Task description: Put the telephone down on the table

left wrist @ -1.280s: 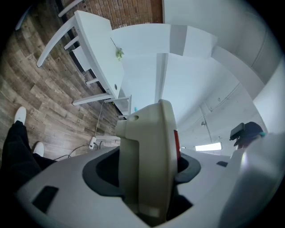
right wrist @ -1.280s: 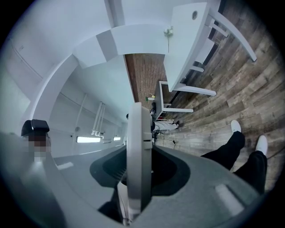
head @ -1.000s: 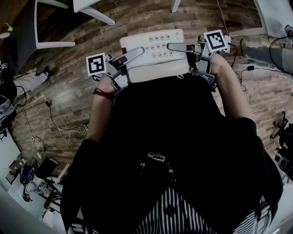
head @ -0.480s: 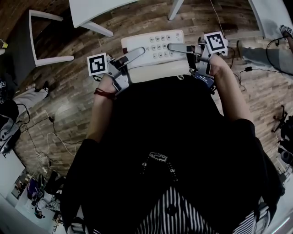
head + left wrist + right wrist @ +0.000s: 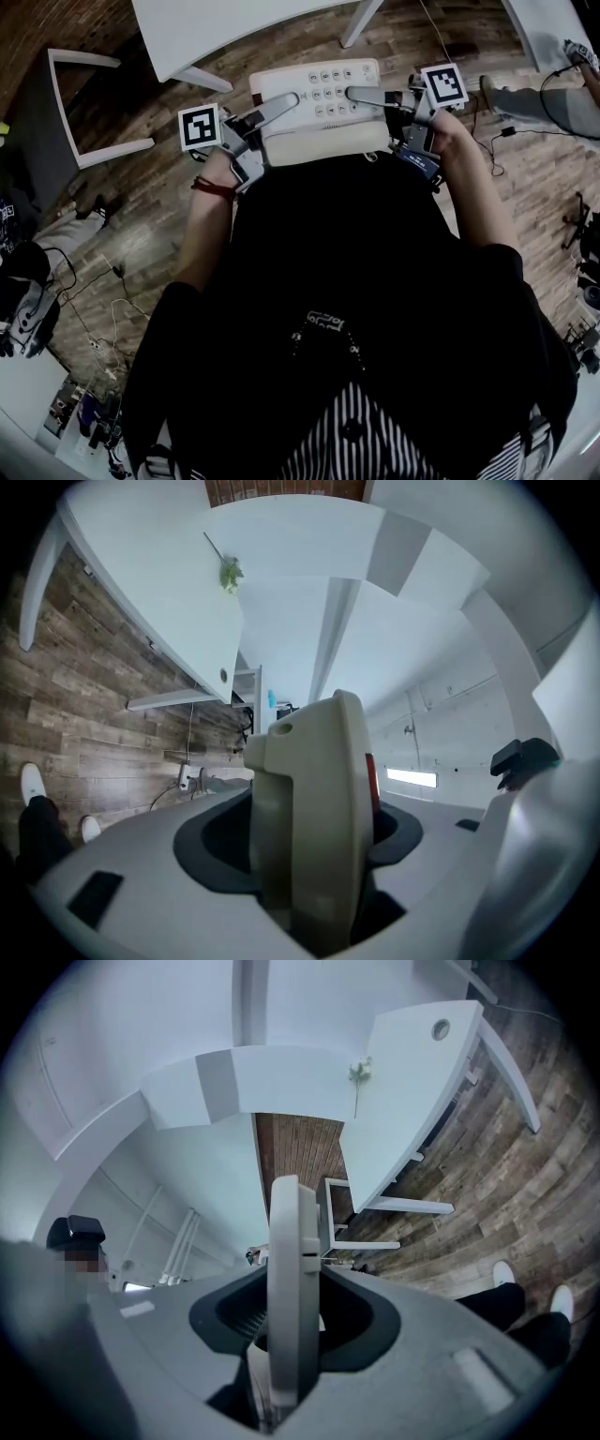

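Just short of the bench point(image 5: 216, 28), above the floor point(image 5: 141, 206) | telephone point(image 5: 319, 80) in the air, level, keypad up | left gripper point(image 5: 281, 105) clamped on its left edge, right gripper point(image 5: 361, 95) clamped on its right edge | set-down not yet done; left: reach bench, lower, release

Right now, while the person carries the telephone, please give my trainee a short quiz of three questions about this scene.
1. True or false: the telephone already rests on the white table.
2. The left hand-held gripper and the right hand-held gripper: which is shut on the telephone? A) left only B) right only C) both
3. Fill in: below the telephone lies a wooden ____.
Key: 1 false; 2 C; 3 floor.
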